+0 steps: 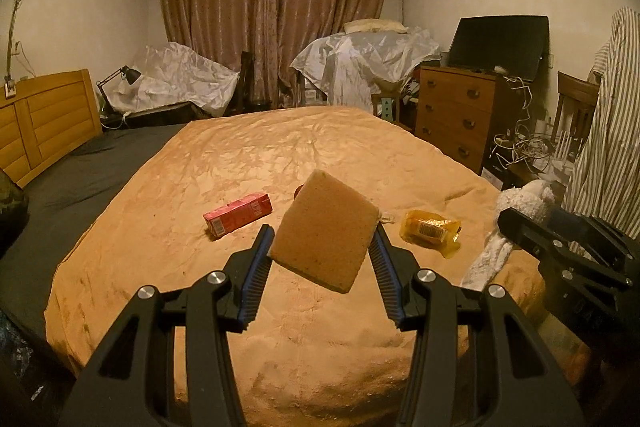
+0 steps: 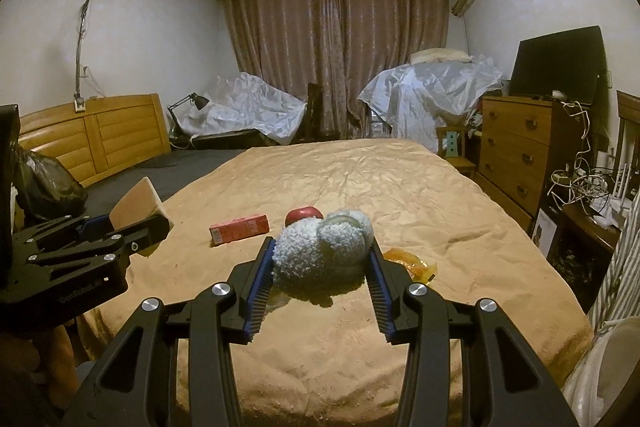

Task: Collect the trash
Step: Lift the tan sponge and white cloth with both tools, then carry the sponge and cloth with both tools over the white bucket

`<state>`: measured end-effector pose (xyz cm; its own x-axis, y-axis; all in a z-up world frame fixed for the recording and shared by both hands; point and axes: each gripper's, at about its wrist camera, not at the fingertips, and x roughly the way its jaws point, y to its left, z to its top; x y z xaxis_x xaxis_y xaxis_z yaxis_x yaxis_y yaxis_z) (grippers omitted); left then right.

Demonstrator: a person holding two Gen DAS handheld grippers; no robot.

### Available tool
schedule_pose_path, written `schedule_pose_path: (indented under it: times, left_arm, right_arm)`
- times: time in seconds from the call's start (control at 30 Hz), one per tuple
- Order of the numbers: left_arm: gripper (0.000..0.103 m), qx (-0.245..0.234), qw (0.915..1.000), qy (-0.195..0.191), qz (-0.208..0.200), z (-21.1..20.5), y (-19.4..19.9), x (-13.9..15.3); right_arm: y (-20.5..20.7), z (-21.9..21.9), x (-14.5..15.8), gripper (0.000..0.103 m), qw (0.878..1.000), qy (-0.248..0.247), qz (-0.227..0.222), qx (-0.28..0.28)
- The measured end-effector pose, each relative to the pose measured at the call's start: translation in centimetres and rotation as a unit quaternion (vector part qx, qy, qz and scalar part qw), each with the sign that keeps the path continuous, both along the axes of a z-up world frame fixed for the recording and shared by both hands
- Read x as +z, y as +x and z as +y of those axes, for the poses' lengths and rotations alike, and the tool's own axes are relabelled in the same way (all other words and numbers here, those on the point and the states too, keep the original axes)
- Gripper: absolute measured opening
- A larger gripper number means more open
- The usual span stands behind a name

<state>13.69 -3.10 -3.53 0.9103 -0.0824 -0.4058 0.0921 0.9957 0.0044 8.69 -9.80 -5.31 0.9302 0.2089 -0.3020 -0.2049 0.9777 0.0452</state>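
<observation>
Sponge (image 1: 326, 229) pinched across its short width between the left gripper (image 1: 322, 239) pads, lifted clear of the orange bedspread (image 1: 240, 163), long axis tilted toward 11 o'clock. Fluffy white cloth (image 2: 322, 249) clamped likewise in the right gripper (image 2: 322, 255), bunched, hanging above the cover. Still lying loose: red carton (image 1: 238, 214) at 10 o'clock from the left fingers (image 1: 260, 259), long axis roughly 8 to 2, nearer the left hand; yellow wrapper (image 1: 430, 229) at 2 o'clock, nearer the right. Dark bag (image 2: 44, 183) at 9 o'clock, probably the drop point.
</observation>
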Motion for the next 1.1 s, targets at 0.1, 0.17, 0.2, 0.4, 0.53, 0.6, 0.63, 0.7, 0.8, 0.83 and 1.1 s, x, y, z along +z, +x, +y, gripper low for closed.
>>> schedule_pose_path:
  times: [0.1, 0.17, 0.2, 0.4, 0.53, 0.6, 0.63, 0.7, 0.8, 0.83, 1.1]
  left_arm:
    - [0.047, 0.001, 1.0000, -0.001, 0.001, 0.0, 0.0, 0.0]
    - [0.047, 0.001, 1.0000, -0.001, 0.001, 0.0, 0.0, 0.0]
    - [0.047, 0.001, 1.0000, -0.001, 0.002, 0.0, 0.1, 0.0]
    - [0.047, -0.004, 1.0000, -0.001, 0.005, -0.2, 0.3, -0.1]
    - [0.047, -0.015, 0.9999, 0.001, 0.009, -1.2, 0.8, -0.4]
    - [0.047, -0.022, 0.9997, 0.003, 0.009, -1.9, 1.0, -0.4]
    - [0.047, -0.026, 0.9996, 0.003, 0.010, -2.4, 1.1, -0.4]
    - [0.047, -0.034, 0.9994, 0.003, 0.010, -3.2, 1.4, -0.3]
    - [0.047, -0.049, 0.9988, 0.002, 0.010, -4.7, 1.8, -0.2]
    - [0.047, -0.055, 0.9985, 0.002, 0.009, -5.2, 1.8, -0.2]
    - [0.047, -0.099, 0.9950, 0.007, 0.011, -9.9, 2.6, 0.1]
  right_arm:
    - [0.0, 0.2, 0.3, 0.045, 1.000, -0.001, -0.001, -0.001]
    - [-0.2, 0.3, 0.5, 0.045, 1.000, -0.002, -0.002, -0.002]
    - [-0.1, 0.3, 0.6, 0.045, 1.000, -0.003, -0.001, -0.003]
    - [-0.1, -0.3, 1.0, 0.045, 1.000, -0.009, 0.004, -0.008]
    - [0.3, -1.1, 1.6, 0.045, 1.000, -0.014, 0.008, -0.017]
    - [0.4, -2.1, 1.8, 0.045, 1.000, -0.015, 0.009, -0.025]
    - [0.3, -2.8, 2.0, 0.045, 0.999, -0.015, 0.010, -0.030]
    - [0.4, -3.9, 2.2, 0.045, 0.999, -0.017, 0.011, -0.040]
    - [0.0, -5.8, 2.7, 0.045, 0.998, -0.022, 0.012, -0.058]
    - [-0.2, -6.7, 2.8, 0.045, 0.998, -0.024, 0.013, -0.065]
    - [-1.6, -12.8, 2.9, 0.045, 0.993, -0.030, 0.028, -0.111]
